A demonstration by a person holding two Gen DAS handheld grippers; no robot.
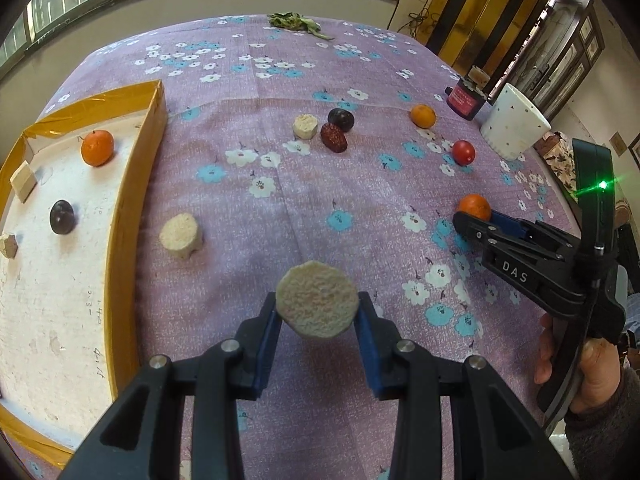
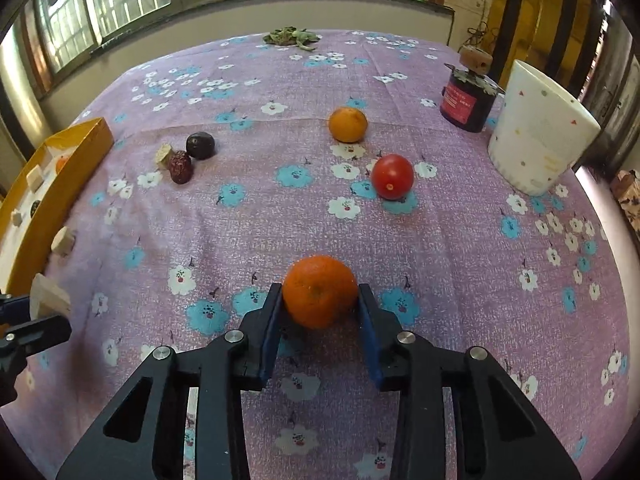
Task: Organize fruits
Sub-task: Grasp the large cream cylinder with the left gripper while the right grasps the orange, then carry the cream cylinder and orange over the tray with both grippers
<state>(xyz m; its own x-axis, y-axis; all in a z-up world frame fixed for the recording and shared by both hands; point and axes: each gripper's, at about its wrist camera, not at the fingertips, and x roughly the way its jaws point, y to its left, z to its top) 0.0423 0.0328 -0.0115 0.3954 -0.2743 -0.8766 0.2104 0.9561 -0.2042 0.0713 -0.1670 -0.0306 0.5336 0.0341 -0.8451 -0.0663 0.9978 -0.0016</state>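
Left wrist view: the left gripper (image 1: pixel 317 312) clamps a pale round slice (image 1: pixel 317 306) between its blue pads, above the floral tablecloth (image 1: pixel 280 184) — beside the yellow-rimmed tray (image 1: pixel 154 120) holding a tangerine (image 1: pixel 97 147) and a dark plum (image 1: pixel 62 217). Right wrist view: the right gripper (image 2: pixel 320 300) grips an orange (image 2: pixel 320 291) on the cloth — a red tomato (image 2: pixel 392 176) lies beyond.

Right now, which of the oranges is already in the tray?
The orange at the far end of the tray, near the plum. One other sits between the right hand-held gripper fingers, and another lies loose on the cloth.
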